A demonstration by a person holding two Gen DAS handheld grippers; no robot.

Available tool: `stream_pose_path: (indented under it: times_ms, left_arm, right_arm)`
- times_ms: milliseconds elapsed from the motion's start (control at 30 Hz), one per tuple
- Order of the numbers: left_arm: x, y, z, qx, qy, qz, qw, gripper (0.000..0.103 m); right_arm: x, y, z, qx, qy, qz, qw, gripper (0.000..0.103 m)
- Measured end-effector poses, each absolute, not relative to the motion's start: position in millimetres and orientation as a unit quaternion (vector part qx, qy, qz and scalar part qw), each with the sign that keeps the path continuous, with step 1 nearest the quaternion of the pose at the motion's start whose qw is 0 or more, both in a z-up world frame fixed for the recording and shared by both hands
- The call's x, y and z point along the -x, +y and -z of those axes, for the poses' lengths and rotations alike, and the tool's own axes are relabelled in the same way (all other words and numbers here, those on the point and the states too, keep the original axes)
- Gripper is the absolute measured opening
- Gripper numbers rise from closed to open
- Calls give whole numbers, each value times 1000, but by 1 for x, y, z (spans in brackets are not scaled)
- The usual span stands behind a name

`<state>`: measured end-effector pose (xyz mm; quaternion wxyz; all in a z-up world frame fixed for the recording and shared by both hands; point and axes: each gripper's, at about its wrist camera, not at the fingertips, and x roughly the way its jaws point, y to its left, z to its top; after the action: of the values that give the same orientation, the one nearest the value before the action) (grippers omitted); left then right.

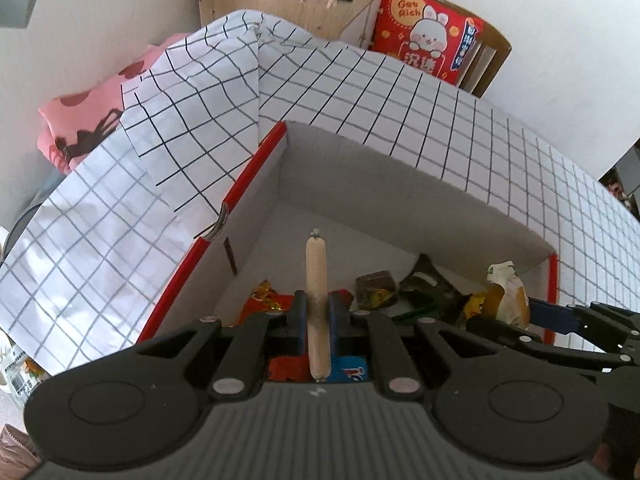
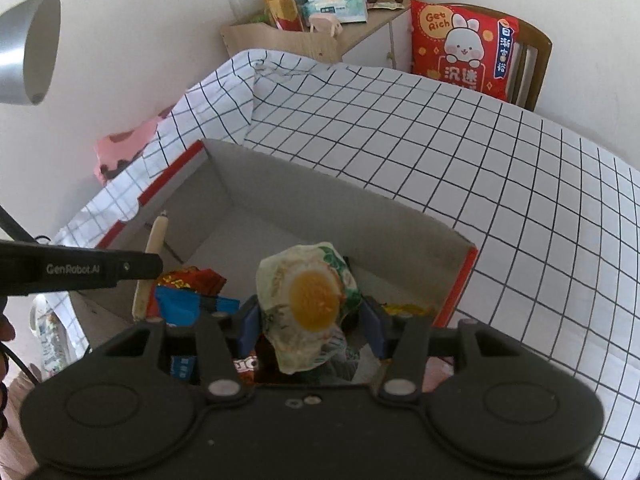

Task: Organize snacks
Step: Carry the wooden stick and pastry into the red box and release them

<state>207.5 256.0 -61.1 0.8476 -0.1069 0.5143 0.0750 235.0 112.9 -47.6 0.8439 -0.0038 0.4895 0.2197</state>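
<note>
Left wrist view: sausage stick, slim, tan, pinched upright by left gripper over box | right gripper clamps egg-print packet above same box | step: dropping snacks in | next: lower, release among wrappers

Snack packets lie in the box on the bed

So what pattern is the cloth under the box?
White cloth with a black grid; clearest in the right wrist view.
</note>
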Motion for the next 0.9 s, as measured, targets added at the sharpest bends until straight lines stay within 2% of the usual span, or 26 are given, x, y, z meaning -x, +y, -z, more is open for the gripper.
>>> stream_pose_path:
  times_ms: [333,400,467,533,567,633,667,700,833,900]
  left_arm:
    - [-208,251,71,95,517,-76,847,11]
    - [-207,248,70,88,515,-75,850,12]
    - [-205,245,69,83,513,-75,851,12]
    - [-204,243,68,80,510,-72,854,14]
    - [-203,242,67,81,508,-72,855,19]
    - [-201,241,65,86,506,-69,856,36]
    - [-200,240,64,87,505,-72,856,58]
    - [-199,239,63,88,503,-73,857,70]
    - [-193,235,59,96,497,-77,859,74]
    - [-190,234,56,99,490,-79,862,82]
  right_arm:
    - [-237,117,61,17,504,-210,838,54]
    - [-235,116,59,16,499,-212,840,60]
    - [-233,117,55,17,488,-214,846,74]
    - [-231,116,50,19,481,-222,848,76]
    - [-230,115,48,20,479,-225,848,79]
    - [-228,112,44,20,475,-230,849,83]
    - [-227,111,43,20,473,-232,850,85]
    - [-226,110,41,19,472,-234,850,86]
    - [-221,102,36,13,468,-237,851,91]
    - [-219,97,34,7,466,-237,852,95]
